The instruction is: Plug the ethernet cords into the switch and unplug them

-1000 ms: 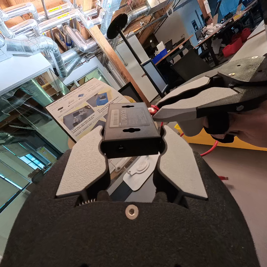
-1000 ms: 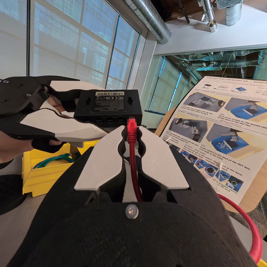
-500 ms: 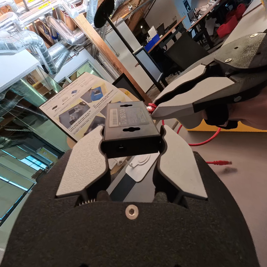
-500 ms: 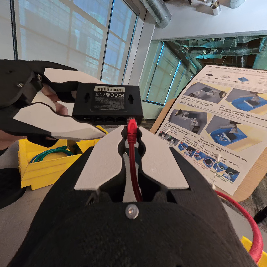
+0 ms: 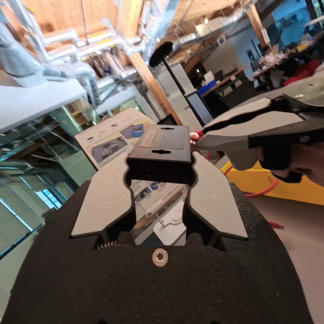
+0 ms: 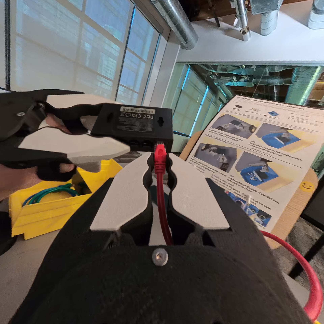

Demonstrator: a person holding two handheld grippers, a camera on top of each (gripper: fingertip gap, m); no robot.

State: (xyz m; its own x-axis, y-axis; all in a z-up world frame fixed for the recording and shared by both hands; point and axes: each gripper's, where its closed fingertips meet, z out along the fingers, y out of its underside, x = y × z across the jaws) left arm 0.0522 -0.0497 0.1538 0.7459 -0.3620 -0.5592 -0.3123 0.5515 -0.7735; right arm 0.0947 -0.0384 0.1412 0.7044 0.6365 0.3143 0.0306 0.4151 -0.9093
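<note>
My left gripper is shut on the black switch and holds it in the air, underside up. My right gripper is shut on the red ethernet cord's plug. The plug's clear tip is at the end port on the switch; I cannot tell if it is seated. The left gripper's fingers cover part of the port row. The right gripper's fingers meet the switch's right side, and the red cord hangs below them. The cord loops back past the right gripper.
A yellow bin with green cords sits on the grey table at the left. A picture instruction board stands behind the switch. The red cord's other plug lies on the table. A second yellow bin is at the right.
Both grippers keep their holds and the plug stays at the end port. The left view has swung and blurred. The left finger now covers more of the ports.
</note>
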